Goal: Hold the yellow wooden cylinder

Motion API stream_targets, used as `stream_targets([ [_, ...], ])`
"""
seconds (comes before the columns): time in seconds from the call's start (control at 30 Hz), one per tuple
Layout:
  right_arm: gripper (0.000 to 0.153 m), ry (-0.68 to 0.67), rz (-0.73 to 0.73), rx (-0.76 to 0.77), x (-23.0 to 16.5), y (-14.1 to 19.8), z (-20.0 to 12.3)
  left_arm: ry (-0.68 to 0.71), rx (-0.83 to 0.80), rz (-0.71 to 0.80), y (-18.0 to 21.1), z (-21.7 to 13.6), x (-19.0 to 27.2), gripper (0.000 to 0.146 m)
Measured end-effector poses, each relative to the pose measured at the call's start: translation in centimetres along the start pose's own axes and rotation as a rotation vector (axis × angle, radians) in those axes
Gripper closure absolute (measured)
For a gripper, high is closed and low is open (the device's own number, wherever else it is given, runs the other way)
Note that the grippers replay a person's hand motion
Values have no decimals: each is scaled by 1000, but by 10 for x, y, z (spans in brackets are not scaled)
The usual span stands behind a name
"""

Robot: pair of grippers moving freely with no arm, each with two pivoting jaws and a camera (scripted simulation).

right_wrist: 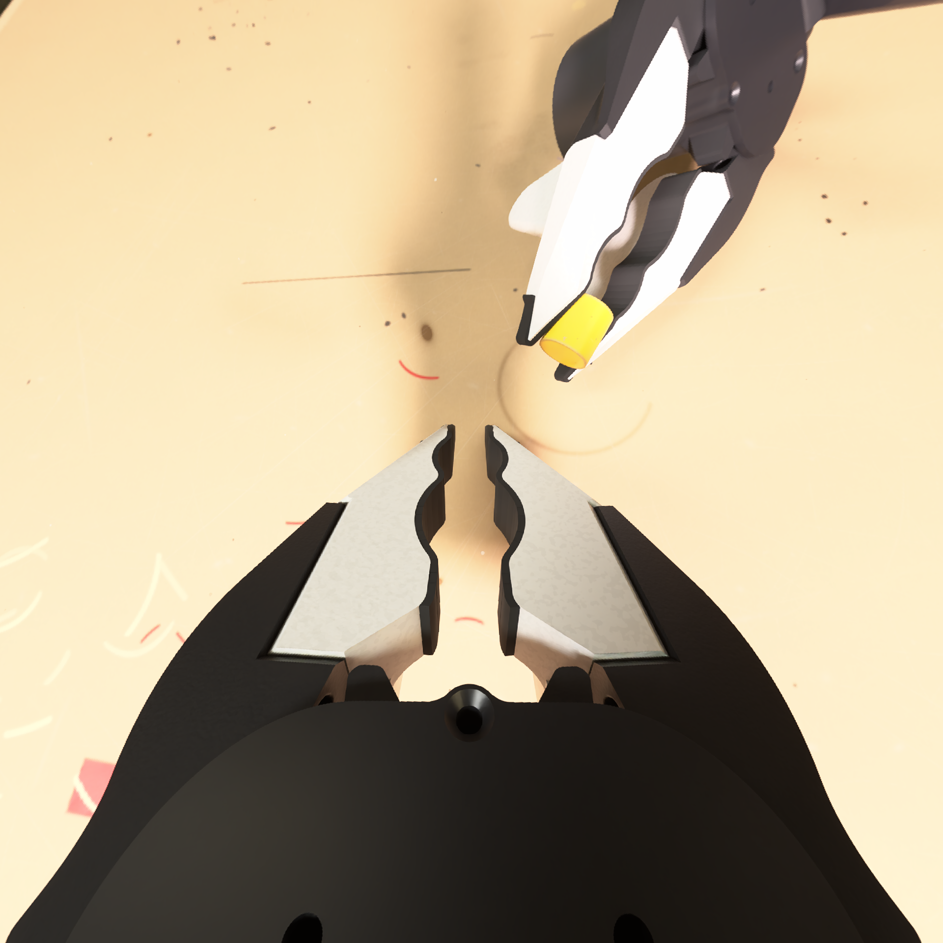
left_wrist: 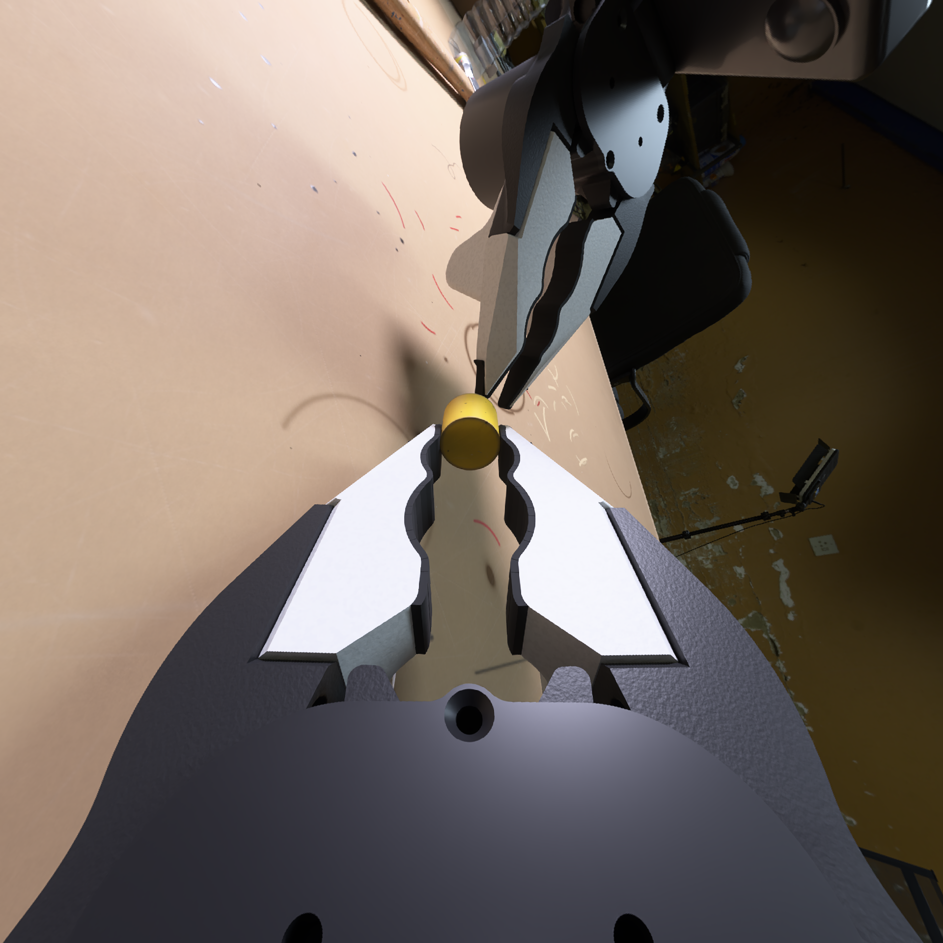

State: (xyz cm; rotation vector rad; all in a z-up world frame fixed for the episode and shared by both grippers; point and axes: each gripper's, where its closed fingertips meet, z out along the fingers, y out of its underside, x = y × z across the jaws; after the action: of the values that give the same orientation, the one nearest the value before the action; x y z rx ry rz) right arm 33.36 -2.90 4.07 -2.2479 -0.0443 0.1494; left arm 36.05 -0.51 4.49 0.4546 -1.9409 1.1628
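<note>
Left gripper point(left_wrist: 469, 433) clamps yellow cylinder point(left_wrist: 469, 439) at 12 o'clock, by tips only; may slip. Right gripper point(right_wrist: 469, 433) narrow, holds nothing.

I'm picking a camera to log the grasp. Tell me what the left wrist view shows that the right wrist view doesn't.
Only the left wrist view: the table's far edge, a dark floor beyond it and a black office chair.

Only the right wrist view: the yellow wooden cylinder seen side-on, its flat end poking out past the left gripper, and a red patch.

Both: cylinder, both grippers, the scuffed beige tabletop; the right gripper holds nothing.
</note>
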Motion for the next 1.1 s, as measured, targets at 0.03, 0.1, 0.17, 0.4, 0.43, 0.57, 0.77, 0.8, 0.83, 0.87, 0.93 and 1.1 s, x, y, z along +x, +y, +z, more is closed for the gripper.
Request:
stream_targets([
  [0.03,141,-6,-2,-16,0,1,1,3,-1,1,0,0,0,125],
  [0.1,141,-23,-7,-42,-1,1,2,5,-8,8,1,1,1,125],
  [0.17,141,-10,-34,-51,0,1,2,13,-20,12,2,3,2,125],
  [0.4,141,8,-76,-48,1,2,1,53,-14,26,1,6,8,125],
  [0.43,141,11,-80,-47,0,2,1,62,-4,26,-1,5,10,125],
  [0.57,141,22,-98,-40,-2,2,0,70,14,23,-3,2,11,125],
  [0.77,141,51,-109,-9,-3,-1,-8,121,-11,13,-6,9,16,125],
  [0.8,141,58,-106,-3,-4,-1,-10,125,-16,8,-6,10,16,125],
  [0.83,141,62,-102,5,-4,-1,-13,123,-22,2,-5,11,16,125],
  [0.87,141,67,-99,14,-4,-2,-15,123,-29,0,-5,12,15,125],
  [0.93,141,80,-94,39,-3,-4,-21,122,-37,-15,-4,13,14,125],
  [1.1,141,111,-77,64,-1,-5,-35,134,-23,-58,-8,12,12,125],
])
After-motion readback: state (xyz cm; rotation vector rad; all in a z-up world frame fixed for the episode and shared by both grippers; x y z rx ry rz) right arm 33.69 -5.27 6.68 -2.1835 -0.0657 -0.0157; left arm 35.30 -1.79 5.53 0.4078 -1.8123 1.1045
